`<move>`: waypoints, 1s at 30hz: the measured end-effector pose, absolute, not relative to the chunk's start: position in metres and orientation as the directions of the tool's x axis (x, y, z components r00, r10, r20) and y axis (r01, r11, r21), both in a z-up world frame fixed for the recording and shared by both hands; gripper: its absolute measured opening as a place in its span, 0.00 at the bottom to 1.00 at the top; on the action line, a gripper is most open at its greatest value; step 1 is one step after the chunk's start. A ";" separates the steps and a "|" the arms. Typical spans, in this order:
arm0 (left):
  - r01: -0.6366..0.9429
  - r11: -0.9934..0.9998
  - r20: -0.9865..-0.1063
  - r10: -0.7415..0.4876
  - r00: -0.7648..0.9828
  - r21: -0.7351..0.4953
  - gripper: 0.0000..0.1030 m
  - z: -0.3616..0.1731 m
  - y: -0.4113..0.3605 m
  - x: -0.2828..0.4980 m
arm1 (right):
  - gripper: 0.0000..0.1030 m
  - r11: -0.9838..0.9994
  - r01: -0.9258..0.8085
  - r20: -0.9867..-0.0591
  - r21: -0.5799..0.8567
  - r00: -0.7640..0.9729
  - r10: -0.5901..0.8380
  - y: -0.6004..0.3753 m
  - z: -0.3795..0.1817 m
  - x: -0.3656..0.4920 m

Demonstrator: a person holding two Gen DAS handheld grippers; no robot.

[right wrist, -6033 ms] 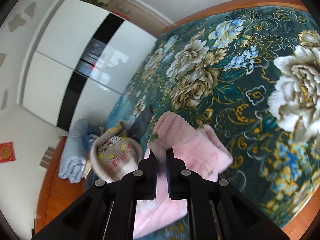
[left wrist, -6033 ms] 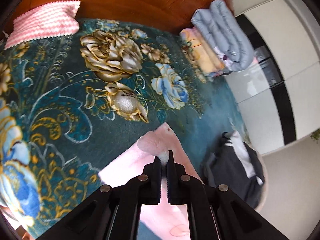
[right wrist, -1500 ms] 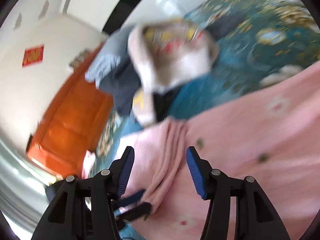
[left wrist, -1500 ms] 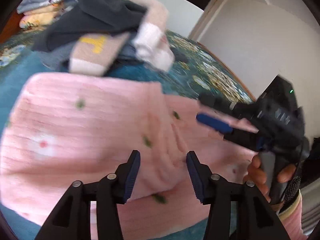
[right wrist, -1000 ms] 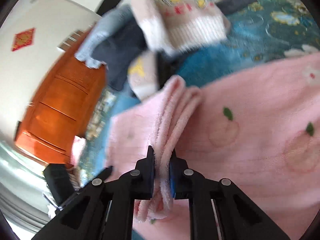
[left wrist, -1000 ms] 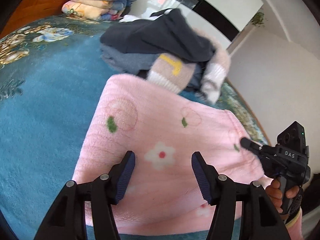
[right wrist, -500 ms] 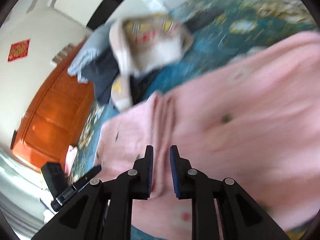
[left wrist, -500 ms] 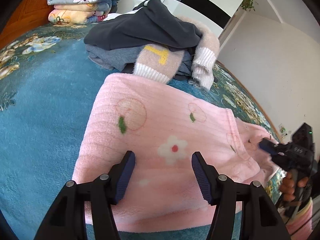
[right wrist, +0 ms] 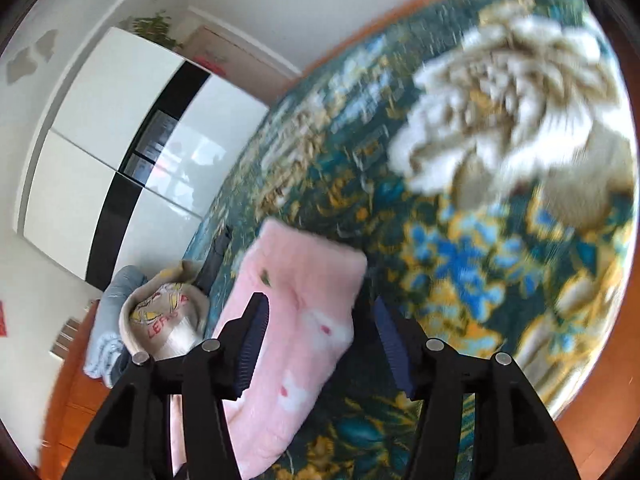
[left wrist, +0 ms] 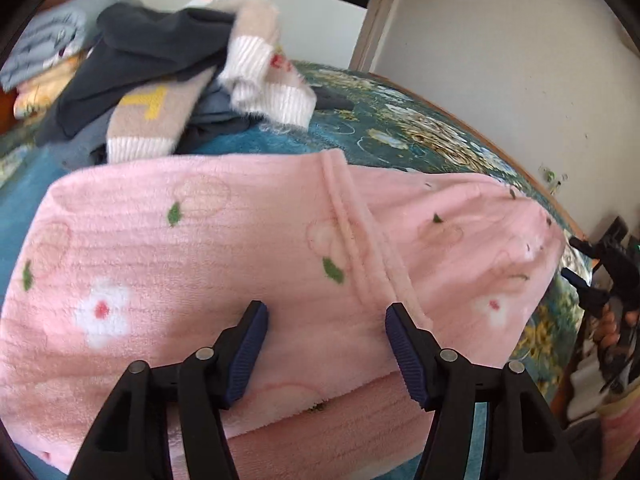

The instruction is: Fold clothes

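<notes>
Pink fleece garment [left wrist: 248, 264] spread flat on the floral bed [left wrist: 432, 140], left gripper [left wrist: 324, 344] spread and empty above it, left view alone showing the clothes pile [left wrist: 160, 80] at 11 o'clock, right gripper [right wrist: 318, 340] jaws just opened, nothing pinched, right view alone showing the white wardrobe [right wrist: 100, 140] at 10 o'clock

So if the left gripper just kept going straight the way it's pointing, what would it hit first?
Most likely the pink fleece garment lying flat on the bed: the open left gripper points down at it, with nothing between the fingers. Depth is hard to judge through the fisheye.
</notes>
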State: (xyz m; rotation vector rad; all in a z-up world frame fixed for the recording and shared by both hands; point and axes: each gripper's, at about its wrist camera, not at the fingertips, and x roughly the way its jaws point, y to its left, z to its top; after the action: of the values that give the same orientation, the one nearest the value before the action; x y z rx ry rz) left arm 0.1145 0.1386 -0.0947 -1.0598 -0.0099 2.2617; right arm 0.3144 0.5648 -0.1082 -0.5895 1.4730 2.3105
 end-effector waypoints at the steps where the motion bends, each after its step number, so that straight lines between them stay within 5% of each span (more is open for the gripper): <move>1: -0.540 -0.791 -0.682 0.564 -0.465 -0.286 0.64 -0.092 0.133 0.114 | 0.63 -0.382 -0.479 -0.509 0.790 -0.860 0.025 0.562 -0.115 0.308; 5: -0.485 -0.796 -0.635 0.591 -0.498 -0.361 0.64 -0.073 0.097 0.107 | 0.77 -0.329 -0.427 -0.478 0.842 -0.874 -0.089 0.553 -0.131 0.281; 14: -0.303 -0.847 -0.589 0.523 -0.616 -0.436 0.65 -0.041 -0.001 0.070 | 0.77 -0.269 -0.483 -0.496 0.833 -0.868 0.024 0.564 -0.130 0.260; 15: -0.287 -0.850 -0.582 0.515 -0.630 -0.441 0.65 -0.040 -0.010 0.068 | 0.75 -0.263 -0.475 -0.486 0.840 -0.874 0.026 0.566 -0.130 0.260; 17: -0.254 -0.853 -0.563 0.497 -0.660 -0.456 0.66 -0.042 -0.026 0.068 | 0.35 -0.250 -0.461 -0.469 0.851 -0.882 0.030 0.571 -0.131 0.259; 19: -0.221 -0.847 -0.558 0.492 -0.668 -0.483 0.66 -0.048 -0.040 0.067 | 0.24 -0.236 -0.460 -0.467 0.856 -0.884 0.029 0.570 -0.132 0.258; 23: -0.162 -0.827 -0.546 0.488 -0.681 -0.538 0.66 -0.058 -0.065 0.067 | 0.20 -0.372 -0.411 -0.414 0.833 -0.907 0.074 0.542 -0.083 0.249; 30: -0.144 -0.802 -0.497 0.488 -0.717 -0.580 0.67 -0.050 -0.091 0.073 | 0.19 -0.842 -0.113 -0.217 0.528 -0.976 -0.005 0.366 0.041 0.193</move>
State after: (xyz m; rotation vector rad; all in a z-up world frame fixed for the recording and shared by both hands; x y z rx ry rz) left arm 0.0731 -0.0908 -0.0501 -0.9368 -0.7353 2.5165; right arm 0.1926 0.3656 0.0406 -0.3250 0.8642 2.9436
